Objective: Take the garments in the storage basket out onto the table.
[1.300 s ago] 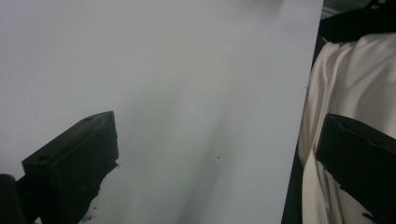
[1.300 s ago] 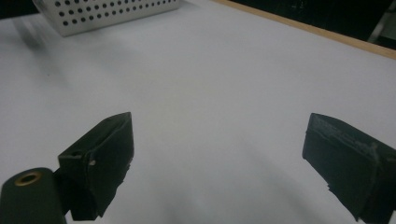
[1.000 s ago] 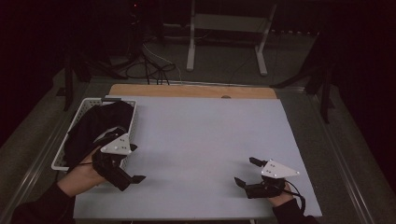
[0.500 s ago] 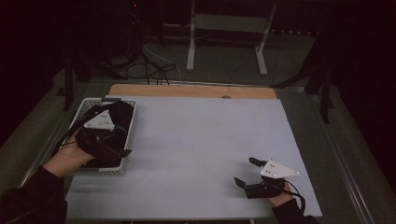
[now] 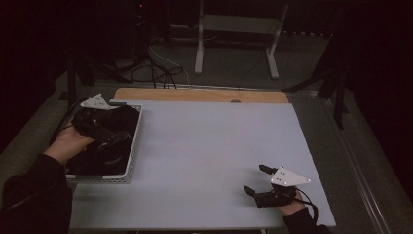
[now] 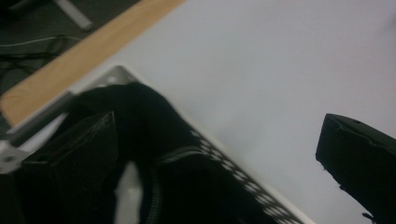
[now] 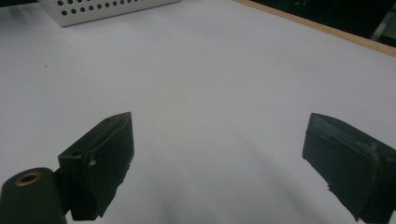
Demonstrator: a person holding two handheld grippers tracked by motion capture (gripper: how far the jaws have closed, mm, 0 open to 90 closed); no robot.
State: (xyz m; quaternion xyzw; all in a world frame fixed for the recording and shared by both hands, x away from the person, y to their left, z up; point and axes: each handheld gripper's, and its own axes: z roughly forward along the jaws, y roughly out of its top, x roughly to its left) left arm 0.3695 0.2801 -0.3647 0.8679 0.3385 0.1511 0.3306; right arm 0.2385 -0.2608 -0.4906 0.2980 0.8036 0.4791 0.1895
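A white perforated basket [image 5: 133,146] stands at the table's left edge with a black garment [image 5: 124,117] heaped inside. My left gripper [image 5: 111,137] hangs over the basket, jaws pointing down at the cloth. In the left gripper view the jaws stand wide apart, so that gripper [image 6: 217,135] is open, with the garment [image 6: 140,112] and the basket rim [image 6: 233,170] below them. One jaw is over the cloth, the other over the bare table. My right gripper [image 5: 254,179] rests near the front right corner, and the right gripper view shows it [image 7: 219,135] open and holding nothing.
The white tabletop [image 5: 214,141] stretches between the basket and the right gripper. A wooden strip [image 5: 199,95] runs along its far edge. Beyond it are floor cables [image 5: 160,70] and a metal stand [image 5: 234,39]. The basket's corner [image 7: 93,9] appears far off in the right gripper view.
My left gripper has moved from the table in front of the basket, back and left, to above the garment. The right gripper has stayed put.
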